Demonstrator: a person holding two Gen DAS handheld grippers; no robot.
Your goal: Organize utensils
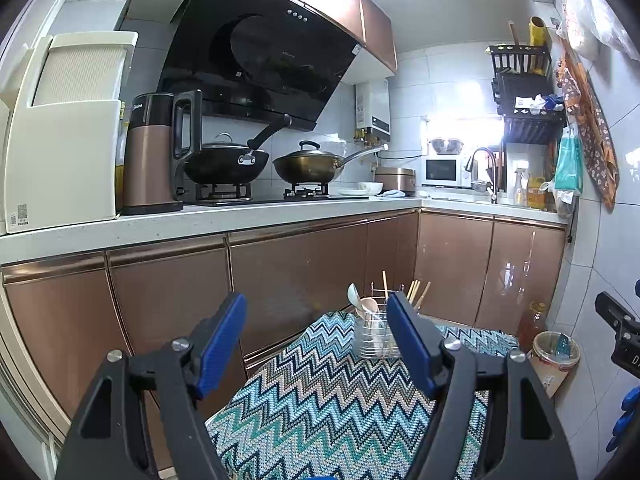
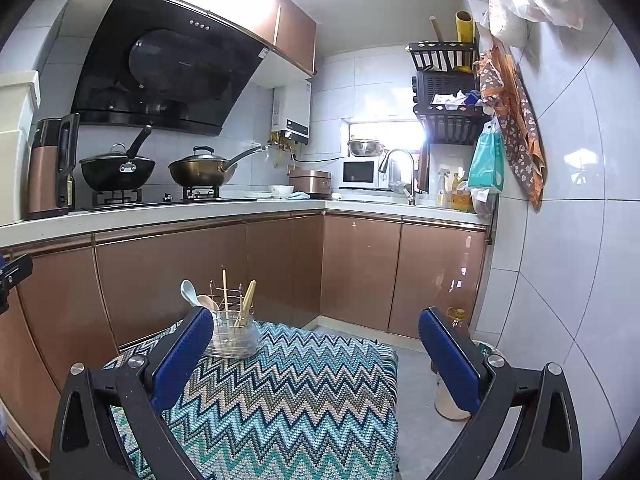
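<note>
**Open cloth in front, holder at the far edge**

The zigzag cloth point(image 2: 280, 392) on the low table is bare from the near side up to the utensil holder point(image 2: 234, 334), so a gripper can pass over it freely. The holder stands at the far left edge; spoons point(image 2: 192, 294) and chopsticks point(image 2: 248, 298) stick up from it and block a low approach from above. To the right, a bottle point(image 1: 532, 320) and a jar point(image 1: 556, 350) stand on the floor near the wall. Behind the table, the cabinet doors point(image 2: 200, 272) close the way.
</note>
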